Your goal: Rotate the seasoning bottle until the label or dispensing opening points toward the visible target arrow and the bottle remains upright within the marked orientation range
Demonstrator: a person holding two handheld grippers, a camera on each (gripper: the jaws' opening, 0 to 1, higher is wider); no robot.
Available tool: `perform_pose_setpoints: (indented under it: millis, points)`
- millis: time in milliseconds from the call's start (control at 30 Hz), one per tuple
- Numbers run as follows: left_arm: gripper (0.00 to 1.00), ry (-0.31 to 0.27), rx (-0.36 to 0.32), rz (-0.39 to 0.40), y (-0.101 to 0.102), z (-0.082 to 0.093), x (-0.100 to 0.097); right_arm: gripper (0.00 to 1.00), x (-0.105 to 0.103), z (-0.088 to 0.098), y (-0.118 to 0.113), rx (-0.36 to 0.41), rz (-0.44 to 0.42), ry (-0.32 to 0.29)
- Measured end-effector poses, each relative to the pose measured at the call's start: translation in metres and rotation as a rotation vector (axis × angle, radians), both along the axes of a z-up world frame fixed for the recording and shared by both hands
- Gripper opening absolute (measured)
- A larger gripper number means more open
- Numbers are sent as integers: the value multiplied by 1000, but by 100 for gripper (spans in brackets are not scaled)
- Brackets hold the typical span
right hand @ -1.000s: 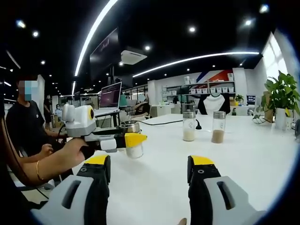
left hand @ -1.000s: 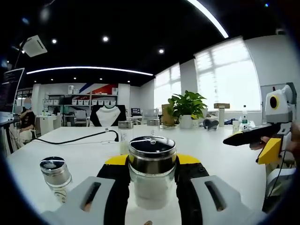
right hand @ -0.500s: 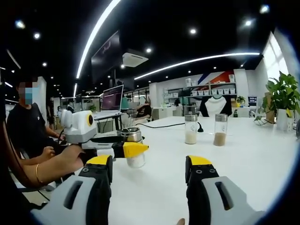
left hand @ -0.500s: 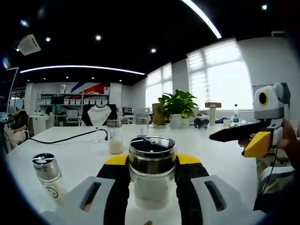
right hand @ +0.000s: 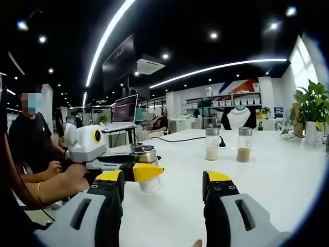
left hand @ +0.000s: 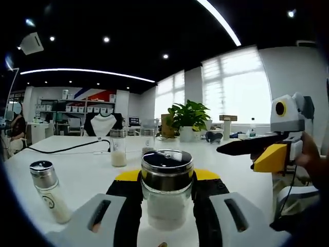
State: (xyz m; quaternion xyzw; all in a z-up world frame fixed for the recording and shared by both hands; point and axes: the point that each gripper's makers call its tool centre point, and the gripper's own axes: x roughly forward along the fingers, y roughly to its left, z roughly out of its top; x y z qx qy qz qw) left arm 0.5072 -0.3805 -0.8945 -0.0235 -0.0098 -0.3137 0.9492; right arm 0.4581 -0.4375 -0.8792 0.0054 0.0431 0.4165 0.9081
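A glass seasoning bottle (left hand: pixel 167 193) with a shiny metal lid and pale powder inside stands upright between the jaws of my left gripper (left hand: pixel 167 177), which is shut on it. In the right gripper view the same bottle (right hand: pixel 146 154) sits in the left gripper (right hand: pixel 143 172), held by a person's hand just above the white table (right hand: pixel 267 180). My right gripper (right hand: pixel 164 180) is open, nothing between its yellow-tipped fingers. It enters the left gripper view from the right (left hand: pixel 239 156), apart from the bottle.
A small metal-capped shaker (left hand: pixel 47 191) stands near left on the table. Two tall glass bottles (right hand: pixel 212 144) (right hand: pixel 244 145) stand further back, beside a black cable (left hand: pixel 67 148). A potted plant (left hand: pixel 189 117) is at the far edge. A seated person (right hand: pixel 31 144) is at left.
The left gripper view has turned right, so shaker, bottles and plant slid left. In the right gripper view the left gripper with its bottle has sunk lower and nearer. The grip is unchanged.
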Motion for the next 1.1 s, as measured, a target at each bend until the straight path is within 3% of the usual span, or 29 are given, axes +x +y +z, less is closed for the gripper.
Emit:
perform_pose_setpoints:
  millis: [1100]
  points:
    - [38,17,2,-115,-29,-6,-24,58,-3,2,10,0,27,-2]
